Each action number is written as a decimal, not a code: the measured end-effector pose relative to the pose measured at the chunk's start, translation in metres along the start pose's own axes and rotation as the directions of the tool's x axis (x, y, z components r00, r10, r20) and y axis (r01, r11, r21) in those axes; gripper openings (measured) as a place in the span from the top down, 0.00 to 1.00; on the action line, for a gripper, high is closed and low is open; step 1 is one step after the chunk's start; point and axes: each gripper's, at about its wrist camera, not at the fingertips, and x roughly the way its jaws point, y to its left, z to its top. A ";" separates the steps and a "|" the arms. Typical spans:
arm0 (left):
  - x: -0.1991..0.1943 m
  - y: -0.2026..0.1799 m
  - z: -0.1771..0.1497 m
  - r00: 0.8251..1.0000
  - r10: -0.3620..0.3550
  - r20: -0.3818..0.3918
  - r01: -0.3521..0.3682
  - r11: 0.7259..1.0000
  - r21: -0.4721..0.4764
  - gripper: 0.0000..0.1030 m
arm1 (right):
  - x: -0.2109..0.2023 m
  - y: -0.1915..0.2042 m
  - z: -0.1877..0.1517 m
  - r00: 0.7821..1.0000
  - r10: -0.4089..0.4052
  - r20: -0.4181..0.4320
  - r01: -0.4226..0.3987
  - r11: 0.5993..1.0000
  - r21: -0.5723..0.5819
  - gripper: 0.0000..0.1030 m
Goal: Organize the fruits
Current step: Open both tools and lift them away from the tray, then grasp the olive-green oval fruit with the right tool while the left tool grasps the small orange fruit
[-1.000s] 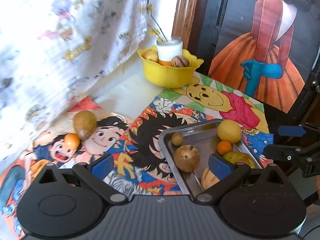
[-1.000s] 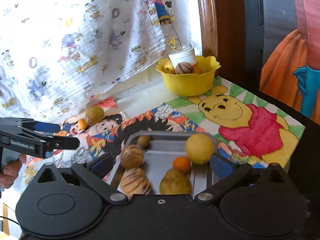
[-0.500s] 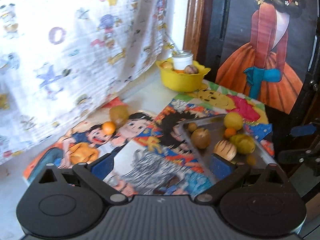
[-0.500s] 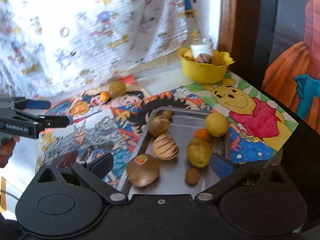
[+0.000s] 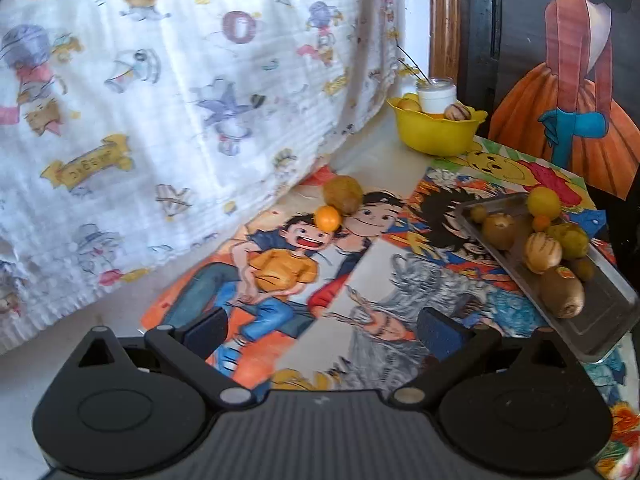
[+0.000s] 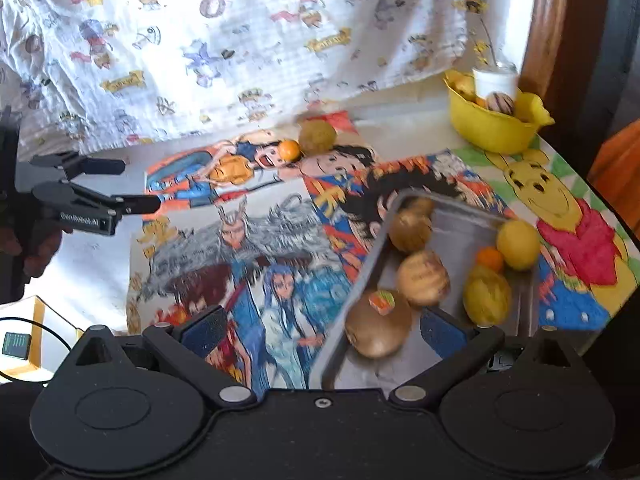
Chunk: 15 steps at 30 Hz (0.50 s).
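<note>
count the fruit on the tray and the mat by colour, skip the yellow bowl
orange fruit: 2
yellow fruit: 2
striped tan fruit: 1
brown or olive fruit: 5
total: 10

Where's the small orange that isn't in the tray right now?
The small orange lies on the cartoon mat, touching the brown fruit near the curtain, left of the metal tray.
</note>
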 end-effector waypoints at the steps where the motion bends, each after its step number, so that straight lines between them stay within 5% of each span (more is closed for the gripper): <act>1: 0.002 0.004 0.001 1.000 0.000 0.012 -0.001 1.000 0.004 0.00 | 0.001 0.002 0.007 1.000 0.002 0.003 -0.002 1.000 -0.012 0.01; 7: 0.014 0.014 0.008 0.992 0.016 0.123 -0.032 0.992 0.126 0.00 | 0.015 0.000 0.062 0.999 -0.004 0.038 0.006 0.999 -0.050 0.01; 15: 0.046 0.005 0.017 0.980 -0.030 0.196 -0.035 0.946 0.322 0.00 | 0.069 -0.020 0.136 0.996 -0.011 0.091 0.001 0.995 0.104 0.01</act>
